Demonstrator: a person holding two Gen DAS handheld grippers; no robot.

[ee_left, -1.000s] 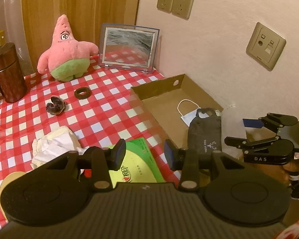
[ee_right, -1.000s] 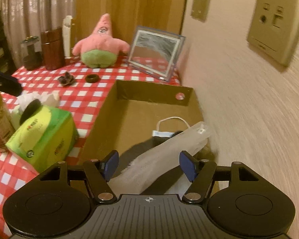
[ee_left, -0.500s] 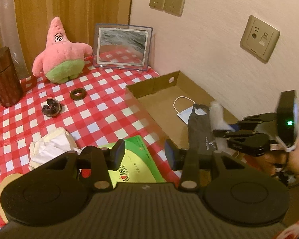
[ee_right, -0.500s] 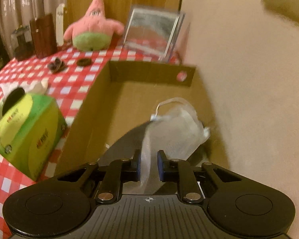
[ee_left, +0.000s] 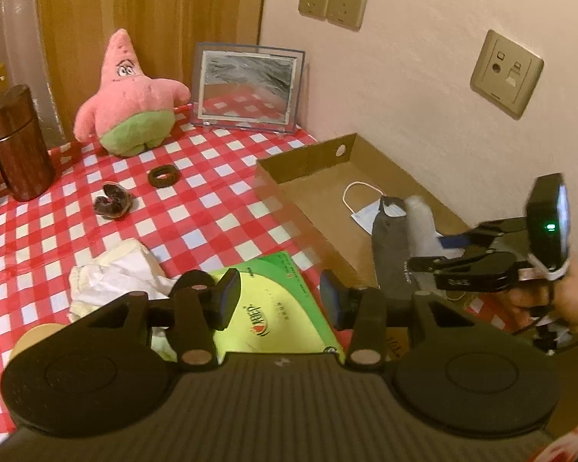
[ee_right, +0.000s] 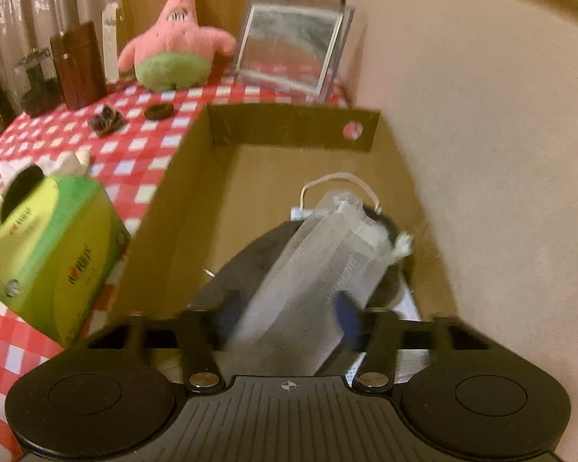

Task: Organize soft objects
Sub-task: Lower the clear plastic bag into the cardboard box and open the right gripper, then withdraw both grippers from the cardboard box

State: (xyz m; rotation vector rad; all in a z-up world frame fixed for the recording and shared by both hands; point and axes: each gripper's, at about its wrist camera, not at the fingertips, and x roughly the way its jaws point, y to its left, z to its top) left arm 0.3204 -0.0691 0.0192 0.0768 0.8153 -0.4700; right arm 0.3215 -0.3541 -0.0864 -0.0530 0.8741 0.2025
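Observation:
A shallow cardboard box (ee_left: 308,158) (ee_right: 289,131) stands against the wall and holds a white face mask (ee_left: 362,211), a dark pouch (ee_left: 389,246) (ee_right: 258,254) and a white mesh bag (ee_left: 418,223) (ee_right: 327,254) lying on the pouch. My right gripper (ee_right: 285,315) (ee_left: 431,248) hangs over the box, its jaws opening around the bag's near end, pads off it. My left gripper (ee_left: 280,298) is open and empty above a green tissue box (ee_left: 273,308) (ee_right: 57,242). A pink star plush (ee_left: 129,96) (ee_right: 173,50) sits at the back. A white cloth (ee_left: 111,269) lies crumpled on the left.
On the red checked tablecloth (ee_left: 196,208) lie a black ring (ee_left: 164,175) and a dark scrunchie (ee_left: 111,204). A brown canister (ee_left: 17,142) stands far left and a framed picture (ee_left: 248,88) leans in the corner. A hand (ee_left: 574,296) holds the right gripper.
Half a second ago the right gripper was shut on the white mesh bag; its jaws have now spread and the bag lies on the dark pouch. The left gripper has stayed put.

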